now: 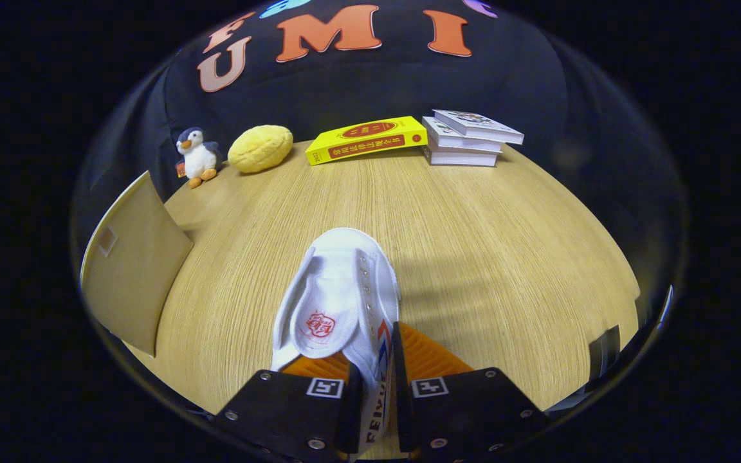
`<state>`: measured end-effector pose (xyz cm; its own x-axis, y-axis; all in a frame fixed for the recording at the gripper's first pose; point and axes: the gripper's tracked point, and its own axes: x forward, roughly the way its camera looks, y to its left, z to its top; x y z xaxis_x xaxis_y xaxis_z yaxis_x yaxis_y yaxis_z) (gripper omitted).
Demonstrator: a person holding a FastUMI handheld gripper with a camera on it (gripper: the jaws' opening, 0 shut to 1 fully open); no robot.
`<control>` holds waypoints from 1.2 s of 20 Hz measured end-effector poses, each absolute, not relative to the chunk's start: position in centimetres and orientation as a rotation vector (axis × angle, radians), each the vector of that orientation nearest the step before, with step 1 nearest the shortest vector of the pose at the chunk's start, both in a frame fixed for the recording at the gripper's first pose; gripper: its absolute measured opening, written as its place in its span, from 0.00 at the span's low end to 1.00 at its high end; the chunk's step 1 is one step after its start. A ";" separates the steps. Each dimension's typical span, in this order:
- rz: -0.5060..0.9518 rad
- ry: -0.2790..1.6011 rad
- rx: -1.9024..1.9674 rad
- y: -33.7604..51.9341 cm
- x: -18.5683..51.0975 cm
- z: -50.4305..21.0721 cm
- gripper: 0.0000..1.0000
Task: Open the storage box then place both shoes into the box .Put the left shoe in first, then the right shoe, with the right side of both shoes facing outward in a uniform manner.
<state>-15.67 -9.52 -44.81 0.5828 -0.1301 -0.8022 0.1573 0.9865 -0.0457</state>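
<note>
A white canvas shoe [338, 296] with a red stamp on its insole lies on the wooden table [473, 244], toe pointing away from me. My gripper [374, 379] is shut on the shoe's right side wall near the heel, one finger inside the opening and one outside against the striped side. A tan cardboard box [132, 270] stands at the table's left, well to the left of the shoe, showing a flat panel toward me.
Along the table's far edge sit a toy penguin [197, 156], a yellow plush cushion [260, 148], a yellow book [367, 139] and a stack of books [470, 138]. Bare tabletop stretches to the right of the shoe.
</note>
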 end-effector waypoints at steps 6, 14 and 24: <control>-0.198 0.963 0.138 -9.5 -14.6 -43.0 0.03; -0.167 0.933 0.227 -4.3 -11.2 -35.2 0.03; -0.005 0.922 0.284 10.0 -7.9 -27.9 0.03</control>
<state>-7.94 9.98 -27.91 0.6072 0.1164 -0.7860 0.1255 0.9628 0.2395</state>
